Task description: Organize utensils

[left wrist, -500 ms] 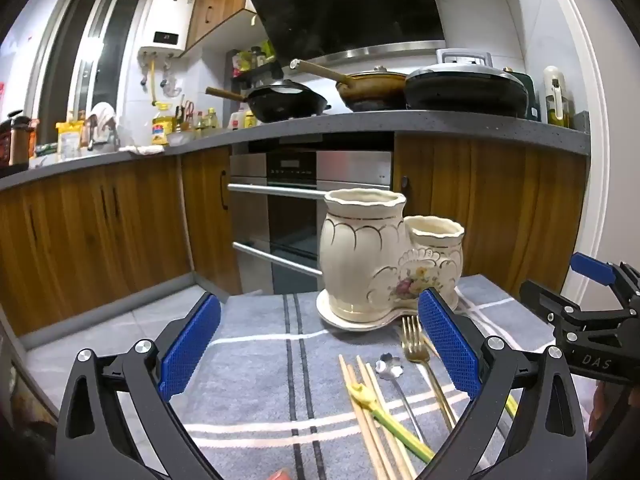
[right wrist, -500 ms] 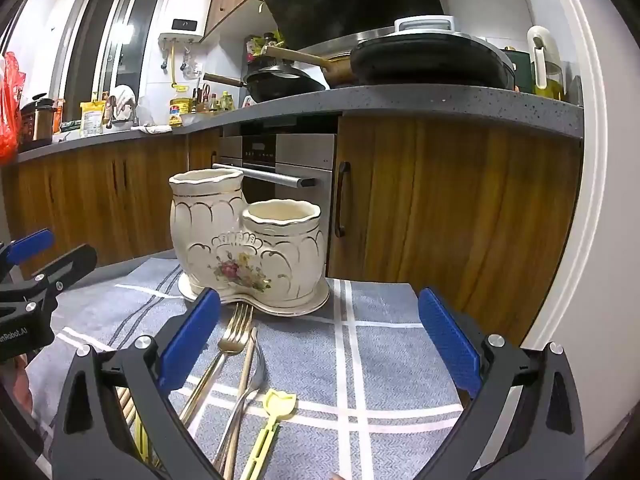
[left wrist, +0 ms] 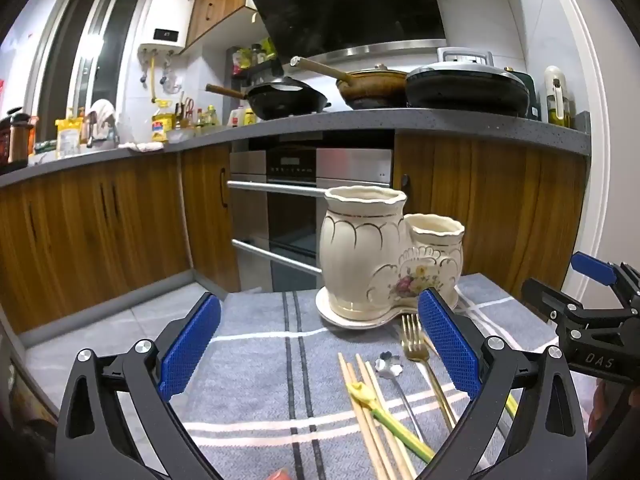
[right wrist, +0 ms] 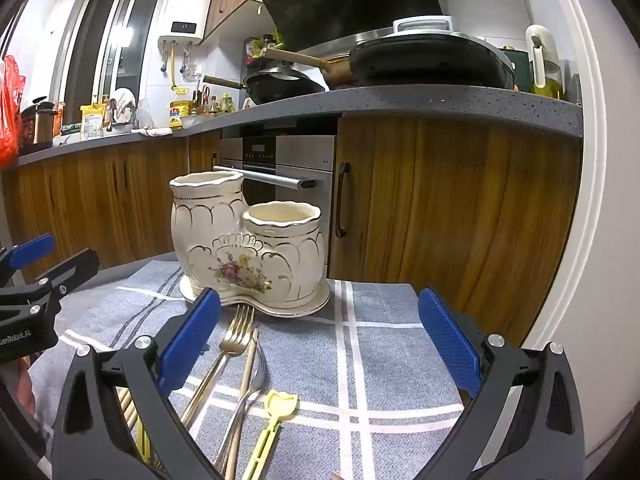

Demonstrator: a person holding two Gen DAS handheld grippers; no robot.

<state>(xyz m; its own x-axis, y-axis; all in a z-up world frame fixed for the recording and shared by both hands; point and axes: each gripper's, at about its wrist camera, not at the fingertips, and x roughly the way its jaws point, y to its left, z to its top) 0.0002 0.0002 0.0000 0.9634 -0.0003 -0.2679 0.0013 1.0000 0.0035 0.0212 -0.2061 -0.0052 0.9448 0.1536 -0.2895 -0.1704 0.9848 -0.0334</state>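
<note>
Left gripper point(left wrist: 320, 344): jaws spread wide, nothing between the blue pads – it hangs above the grey checked cloth point(left wrist: 256, 364) on the counter.
Right gripper point(right wrist: 320, 344): also fully open and empty, over the cloth's right half.
Utensil holder point(right wrist: 248, 248): cream ceramic with a floral motif, two joined cups, the taller on the left; upright on its saucer near the cloth's far edge.
Gold fork point(right wrist: 234, 340): flat on the cloth, tines just short of the saucer.
Steel spoon point(left wrist: 390, 364): lies just left of the fork in the left view.
Chopsticks point(left wrist: 360, 396): wooden pairs beside the spoon, running toward the near edge.
Yellow-green utensil point(right wrist: 280, 404): plastic – flat on the cloth, right of the metal pieces.
</note>
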